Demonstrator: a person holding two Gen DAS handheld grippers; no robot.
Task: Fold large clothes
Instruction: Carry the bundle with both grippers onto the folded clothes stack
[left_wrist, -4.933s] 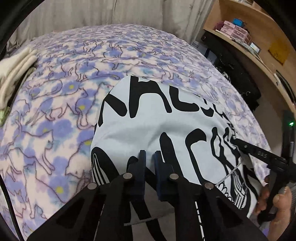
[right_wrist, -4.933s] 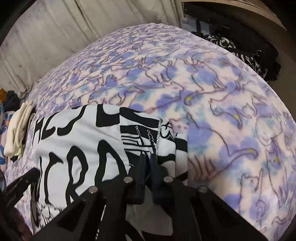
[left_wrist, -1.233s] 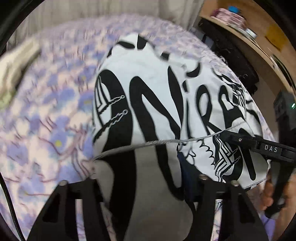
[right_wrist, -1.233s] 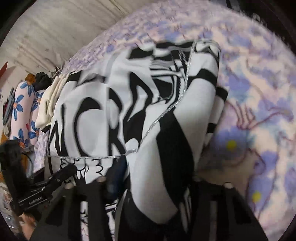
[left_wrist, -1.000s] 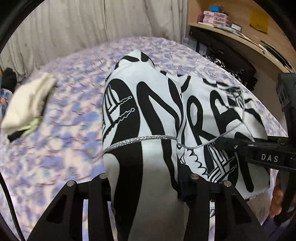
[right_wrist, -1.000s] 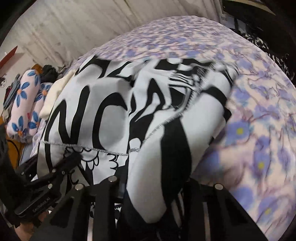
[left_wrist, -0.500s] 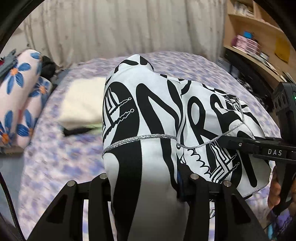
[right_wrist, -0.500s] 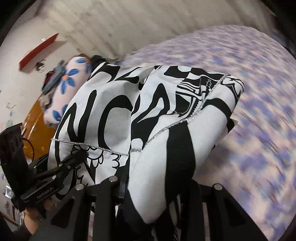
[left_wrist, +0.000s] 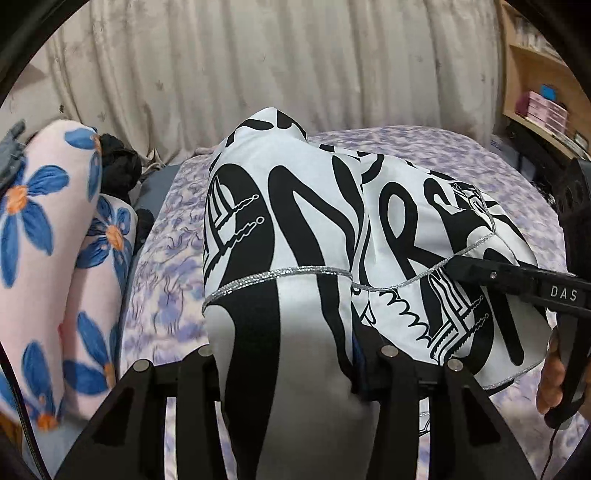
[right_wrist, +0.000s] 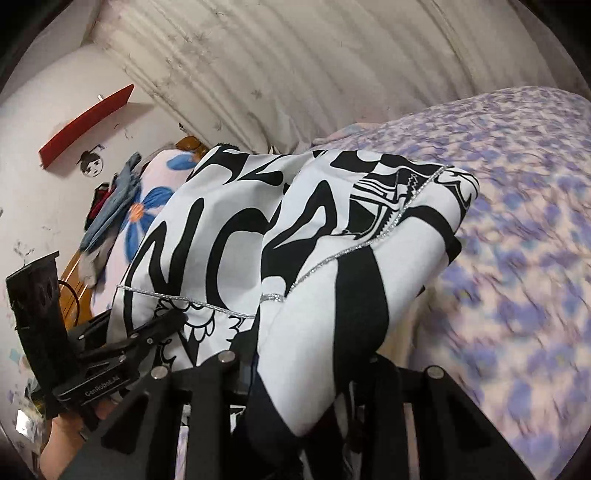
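A white garment with bold black lettering and a silver trim line (left_wrist: 314, 236) hangs folded and lifted above the bed, held between both grippers. My left gripper (left_wrist: 295, 354) is shut on its near left part; the cloth drapes over the jaws and hides the fingertips. My right gripper (right_wrist: 306, 365) is shut on its near right part, fingertips hidden the same way. The garment also fills the right wrist view (right_wrist: 295, 240). Each gripper shows in the other's view: the right one (left_wrist: 517, 280) at the right, the left one (right_wrist: 122, 350) at the lower left.
The bed with a purple cat-print blanket (left_wrist: 424, 144) lies below (right_wrist: 517, 221). Pink pillows with blue flowers (left_wrist: 40, 240) lie at the left beside dark clothes (left_wrist: 118, 166). A cream curtain (left_wrist: 277, 62) hangs behind. Wooden shelves (left_wrist: 539, 85) stand at the right.
Both grippers have lifted the folded garment off the bed and swung it to the left; the pillows and curtain have come into view.
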